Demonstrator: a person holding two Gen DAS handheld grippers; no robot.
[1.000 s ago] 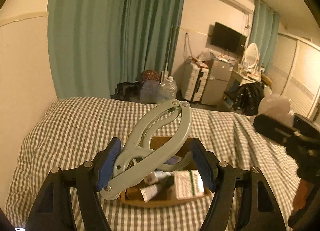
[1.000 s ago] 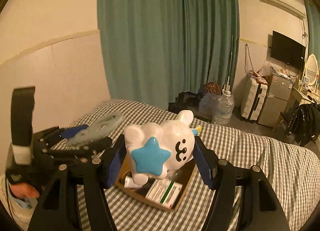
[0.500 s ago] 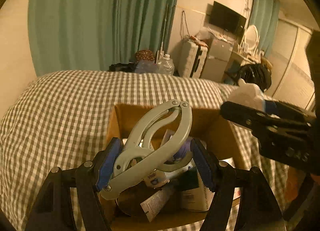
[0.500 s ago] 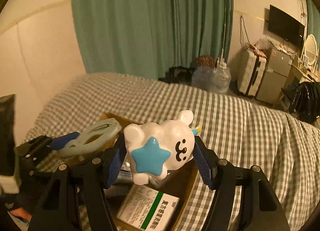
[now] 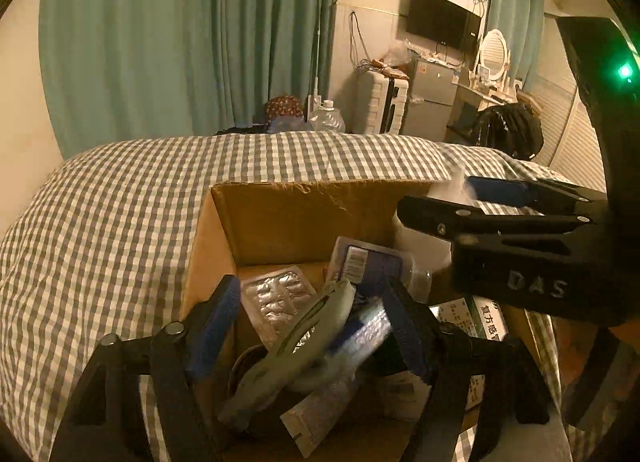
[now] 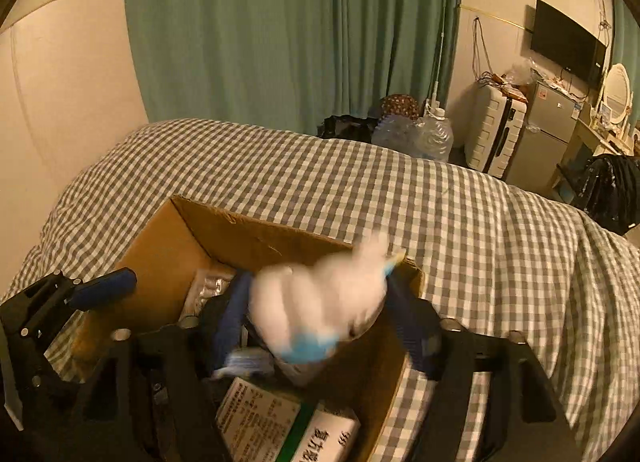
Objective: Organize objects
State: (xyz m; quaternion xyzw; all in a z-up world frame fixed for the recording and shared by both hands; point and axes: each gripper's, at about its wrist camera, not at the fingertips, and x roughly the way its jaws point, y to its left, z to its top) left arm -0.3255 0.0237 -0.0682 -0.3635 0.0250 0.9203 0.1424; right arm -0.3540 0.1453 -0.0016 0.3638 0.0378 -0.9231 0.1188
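Tongs on both sides hang over the cardboard box [image 5: 280, 221] on the checked bed [image 6: 480, 221], and we judge both loads are being let go. Our left tongs [image 5: 308, 326] stand wide, the grey clip [image 5: 296, 346] blurred and loose between the pads. Only our right view shows the right tongs [image 6: 320, 318] parted around the blurred white toy [image 6: 320, 298] above the medicine cartons [image 6: 280, 430]; whether they grip it, we cannot tell.

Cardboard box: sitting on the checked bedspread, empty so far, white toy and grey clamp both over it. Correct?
Not empty. The left wrist view shows the cardboard box already holding a foil blister pack and a printed medicine carton. The rest holds: it sits on the checked bedspread, with the white toy and grey clamp, both blurred, over it.
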